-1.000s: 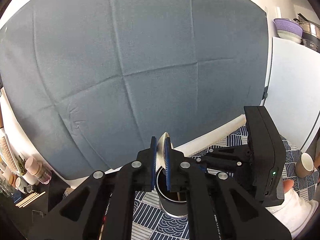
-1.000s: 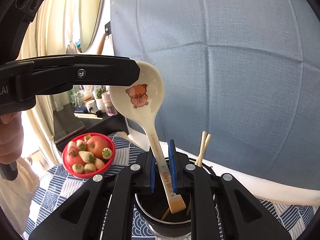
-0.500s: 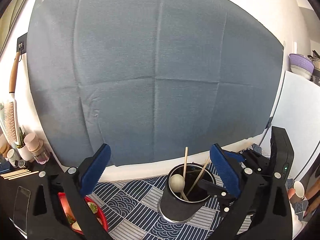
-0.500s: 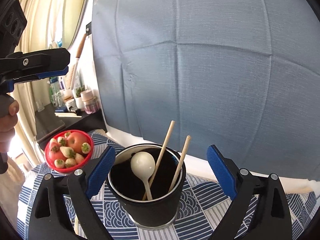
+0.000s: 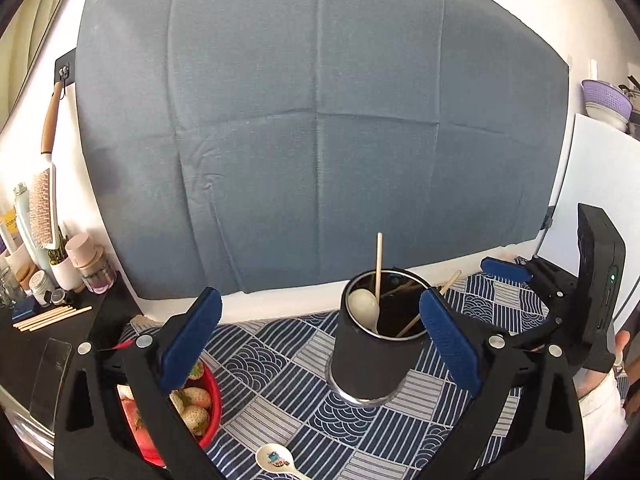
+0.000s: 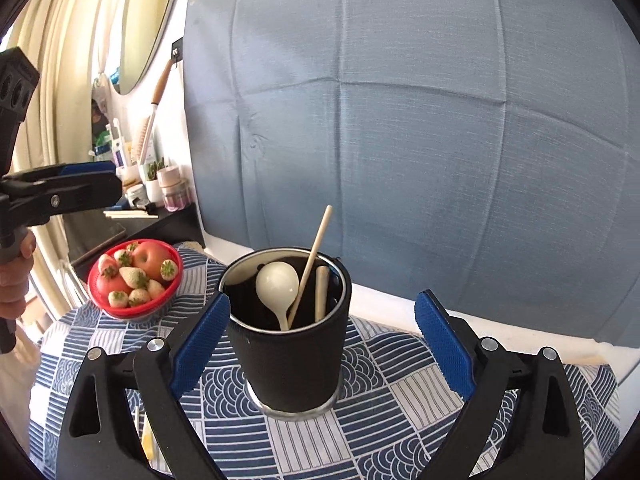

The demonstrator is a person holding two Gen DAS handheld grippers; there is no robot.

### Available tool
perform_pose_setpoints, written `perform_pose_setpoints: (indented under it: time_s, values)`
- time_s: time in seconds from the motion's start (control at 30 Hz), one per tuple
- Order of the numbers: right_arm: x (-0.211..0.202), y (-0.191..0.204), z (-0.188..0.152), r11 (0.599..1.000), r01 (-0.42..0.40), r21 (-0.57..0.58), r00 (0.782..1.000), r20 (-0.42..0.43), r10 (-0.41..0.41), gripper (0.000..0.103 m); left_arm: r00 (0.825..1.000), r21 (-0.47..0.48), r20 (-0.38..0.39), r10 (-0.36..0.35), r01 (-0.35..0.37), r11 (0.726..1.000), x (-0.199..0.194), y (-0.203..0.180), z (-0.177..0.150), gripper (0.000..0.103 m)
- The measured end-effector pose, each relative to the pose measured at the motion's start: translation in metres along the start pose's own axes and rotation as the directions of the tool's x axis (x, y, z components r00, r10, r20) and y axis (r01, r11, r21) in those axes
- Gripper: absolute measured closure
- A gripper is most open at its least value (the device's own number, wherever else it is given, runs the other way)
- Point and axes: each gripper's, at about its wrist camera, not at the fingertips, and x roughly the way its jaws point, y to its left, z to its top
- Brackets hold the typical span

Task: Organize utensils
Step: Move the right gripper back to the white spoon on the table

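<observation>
A: Left hand-held gripper (image 5: 320, 340) and right hand-held gripper (image 6: 322, 344) both stand released, nothing clasped.

B: A ceramic spoon (image 5: 276, 460) lies near on the patterned bench (image 5: 280, 364). It's likely light, slick and breakable; pinch its handle.

A: Only the left view shows it. Beyond, the black holder (image 6: 290, 356) has a white spoon (image 6: 277, 285) and chopsticks (image 6: 314, 258).

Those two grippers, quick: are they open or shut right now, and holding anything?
Left gripper: open, nothing between its fingers.
Right gripper: open, holding nothing; the black cup stands beyond, ungripped.
</observation>
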Motion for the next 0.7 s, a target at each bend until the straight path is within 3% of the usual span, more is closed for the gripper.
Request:
perform_pose_setpoints:
  time_s: [0.13, 0.27, 0.7]
  values:
    - [-0.013, -0.004, -0.011, 1.000, 0.016, 0.015, 1.000, -0.010, -0.015, 0.013, 0.999, -0.014, -0.006, 0.033, -0.033, 0.999, -0.006, -0.003, -0.016, 0.006]
    - [-0.025, -0.007, -0.023, 0.998, 0.061, 0.012, 0.998, -0.013, -0.061, 0.013, 0.999, -0.007, -0.036, 0.012, -0.012, 1.000, -0.011, -0.005, -0.034, 0.006]
    - [-0.055, -0.009, -0.068, 0.995, 0.098, 0.034, 0.994, -0.052, -0.096, 0.012, 0.993, 0.002, -0.114, -0.033, 0.034, 0.999, -0.016, -0.028, -0.088, 0.006]
